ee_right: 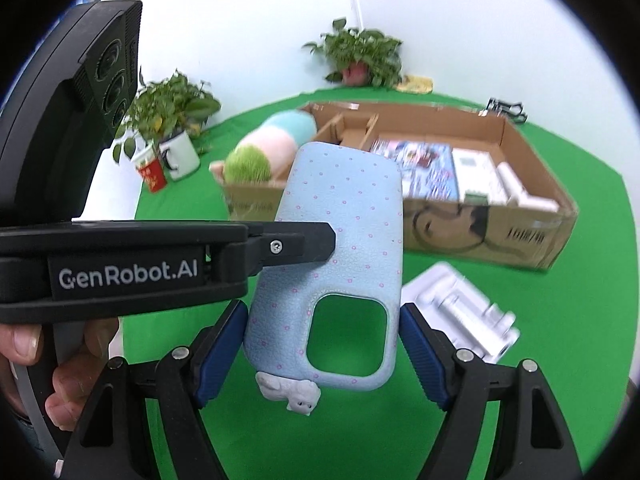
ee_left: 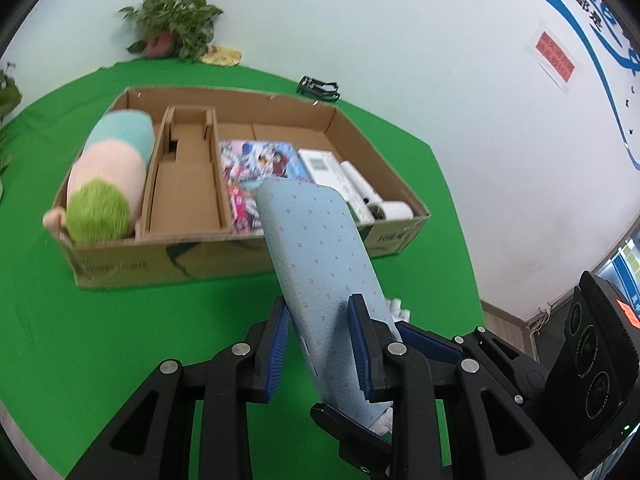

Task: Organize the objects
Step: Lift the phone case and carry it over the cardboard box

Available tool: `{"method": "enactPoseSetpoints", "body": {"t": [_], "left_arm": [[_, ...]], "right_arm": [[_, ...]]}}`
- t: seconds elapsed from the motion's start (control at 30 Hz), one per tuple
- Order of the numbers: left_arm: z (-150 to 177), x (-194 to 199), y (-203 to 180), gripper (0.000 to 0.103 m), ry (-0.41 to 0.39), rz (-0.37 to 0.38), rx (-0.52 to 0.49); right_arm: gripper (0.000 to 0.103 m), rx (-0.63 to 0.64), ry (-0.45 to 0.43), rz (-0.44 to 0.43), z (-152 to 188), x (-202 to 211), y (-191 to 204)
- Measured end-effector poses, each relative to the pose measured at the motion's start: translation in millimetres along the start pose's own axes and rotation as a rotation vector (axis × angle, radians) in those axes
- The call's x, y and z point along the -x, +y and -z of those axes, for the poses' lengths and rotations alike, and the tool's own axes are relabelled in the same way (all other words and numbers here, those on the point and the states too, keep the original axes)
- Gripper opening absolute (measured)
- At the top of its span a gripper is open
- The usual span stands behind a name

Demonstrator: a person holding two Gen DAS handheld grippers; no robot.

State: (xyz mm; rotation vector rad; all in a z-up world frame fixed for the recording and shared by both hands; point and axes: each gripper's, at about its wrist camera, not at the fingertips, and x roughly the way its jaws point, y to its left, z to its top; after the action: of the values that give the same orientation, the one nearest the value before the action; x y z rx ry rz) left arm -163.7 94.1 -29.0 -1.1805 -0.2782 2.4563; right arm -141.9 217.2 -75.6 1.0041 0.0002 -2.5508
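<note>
A light blue phone case [ee_left: 320, 264] with pink dots is held above the green table. My left gripper [ee_left: 322, 344] is shut on its edges. In the right wrist view the left gripper's finger crosses the case [ee_right: 340, 232], and my right gripper [ee_right: 322, 344] is open around the case's camera-cutout end, pads just beside its edges. A small white charm [ee_right: 290, 394] hangs from that end. The cardboard box [ee_left: 224, 252] lies beyond, with a plush toy [ee_left: 110, 176] in its left compartment, an empty middle compartment, and comic books [ee_left: 256, 168] and white remotes [ee_left: 340, 178] on the right.
A clear plastic tray [ee_right: 460, 308] with white parts lies on the green cloth in front of the box. Potted plants [ee_right: 168, 120] and a mug stand at the table's left, another plant [ee_left: 172, 28] at the back. A black clip [ee_left: 318, 88] lies behind the box.
</note>
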Motion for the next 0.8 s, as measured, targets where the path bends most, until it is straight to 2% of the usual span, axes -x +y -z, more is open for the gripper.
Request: {"method": "enactPoseSetpoints", "body": {"t": [0.17, 0.37, 0.6, 0.8], "left_arm": [[-30.6, 4.6, -8.6, 0.027, -0.029, 0.018, -0.038], [-63.0, 5.4, -10.9, 0.027, -0.051, 0.006, -0.065], [-102.1, -8.8, 5.5, 0.027, -0.047, 0.031, -0.048], [-120.4, -30.5, 19.6, 0.027, -0.02, 0.045, -0.034]], "right_arm": [[0.077, -0.009, -0.051, 0.013, -21.7, 8.9, -6.0], [0.077, 0.002, -0.081, 0.02, -44.9, 5.9, -10.0], [0.077, -0.011, -0.061, -0.001, -78.9, -12.1, -24.1], [0.077, -0.024, -0.016, 0.0, -97.6, -35.6, -36.4]]}}
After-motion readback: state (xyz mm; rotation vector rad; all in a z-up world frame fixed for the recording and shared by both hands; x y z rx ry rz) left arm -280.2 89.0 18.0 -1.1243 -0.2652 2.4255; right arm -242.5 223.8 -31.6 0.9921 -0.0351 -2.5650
